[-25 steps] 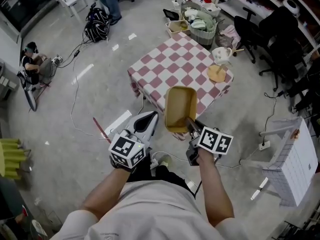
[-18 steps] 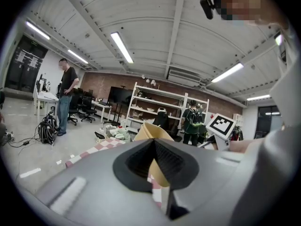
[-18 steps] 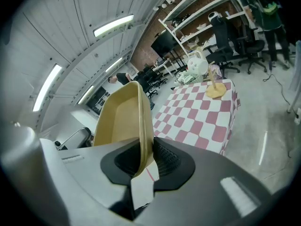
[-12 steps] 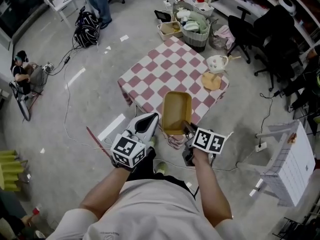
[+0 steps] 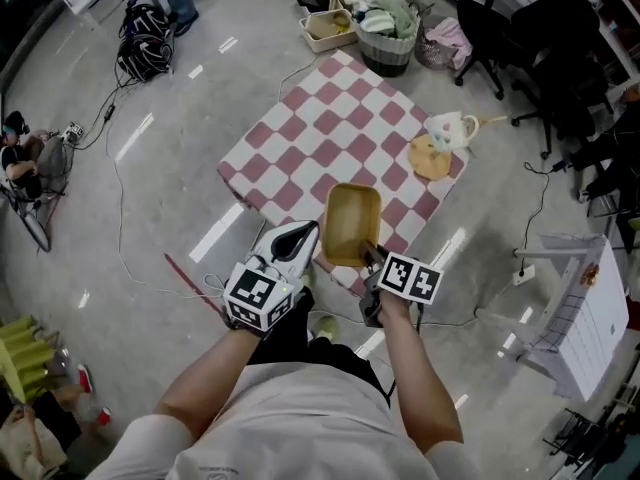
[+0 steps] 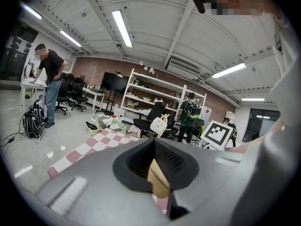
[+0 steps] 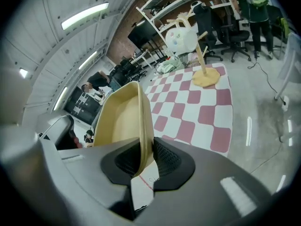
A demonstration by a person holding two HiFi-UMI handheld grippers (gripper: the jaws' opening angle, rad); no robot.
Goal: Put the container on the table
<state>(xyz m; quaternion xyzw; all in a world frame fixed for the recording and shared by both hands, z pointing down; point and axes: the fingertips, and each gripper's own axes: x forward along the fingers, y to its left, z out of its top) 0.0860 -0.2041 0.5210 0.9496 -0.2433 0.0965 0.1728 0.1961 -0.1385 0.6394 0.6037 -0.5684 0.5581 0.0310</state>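
A tan, shallow rectangular container (image 5: pixel 352 223) hangs in the air over the near edge of the table (image 5: pixel 330 128), which has a red-and-white checked cloth. My right gripper (image 5: pixel 372 258) is shut on the container's near rim; in the right gripper view the thin wall (image 7: pixel 123 119) stands pinched between the black pads (image 7: pixel 165 158). My left gripper (image 5: pixel 298 238) is just left of the container with its jaws together, holding nothing. In the left gripper view, a strip of the container (image 6: pixel 158 180) shows past the left gripper (image 6: pixel 153 161).
A white jug (image 5: pixel 449 128) and a round tan mat (image 5: pixel 433 158) sit at the table's far right corner. Baskets of cloths (image 5: pixel 385 30) stand behind the table, office chairs (image 5: pixel 505 28) at right, a white rack (image 5: pixel 585 318) near right, cables (image 5: pixel 130 168) on the floor.
The table has come nearer and lower in view. The container, still held by the right gripper, now hangs over the table's near edge. The left gripper stays beside it.
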